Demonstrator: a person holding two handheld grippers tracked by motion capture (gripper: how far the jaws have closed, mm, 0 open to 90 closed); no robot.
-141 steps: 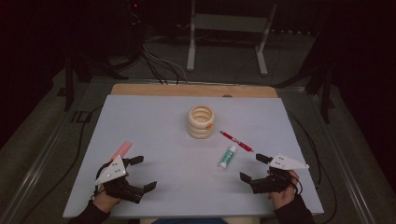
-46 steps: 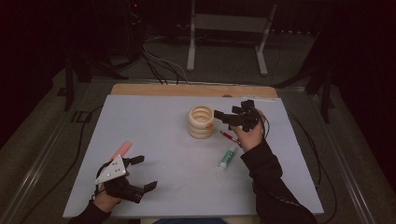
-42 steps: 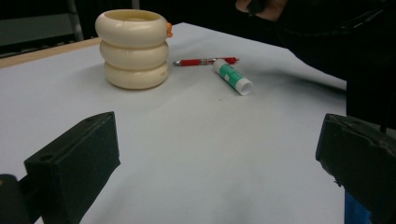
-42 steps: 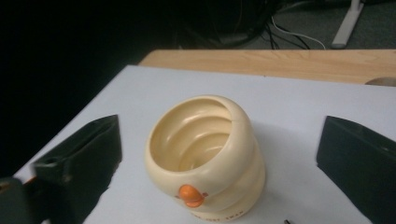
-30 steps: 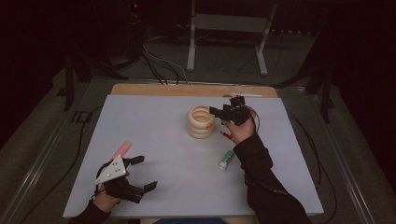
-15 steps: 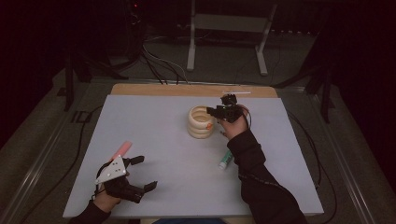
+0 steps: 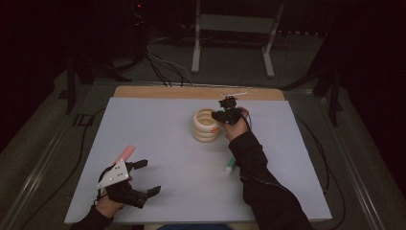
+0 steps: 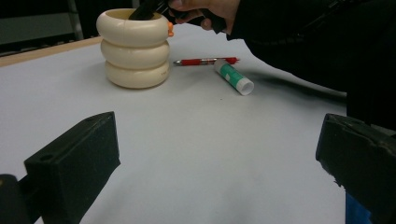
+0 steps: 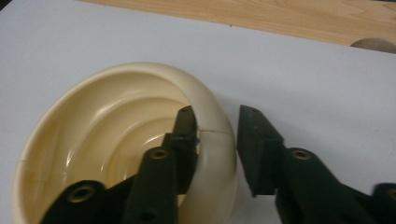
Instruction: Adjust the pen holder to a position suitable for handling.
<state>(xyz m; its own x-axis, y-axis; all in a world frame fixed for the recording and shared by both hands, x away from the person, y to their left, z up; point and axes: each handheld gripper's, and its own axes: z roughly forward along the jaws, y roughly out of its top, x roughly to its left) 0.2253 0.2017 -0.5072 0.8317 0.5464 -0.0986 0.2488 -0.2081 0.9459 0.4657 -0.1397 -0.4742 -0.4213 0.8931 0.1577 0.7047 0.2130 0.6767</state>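
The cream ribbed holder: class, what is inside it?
One black finger of the right claw dips inside the cream ribbed holder; its bottom is partly covered.

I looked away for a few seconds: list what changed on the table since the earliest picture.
The right gripper left the near right corner, reached forward to the cream ringed cup, and its jaws have just been closing astride the cup's rim. The left gripper, pink marker, red pen and glue stick stayed put.
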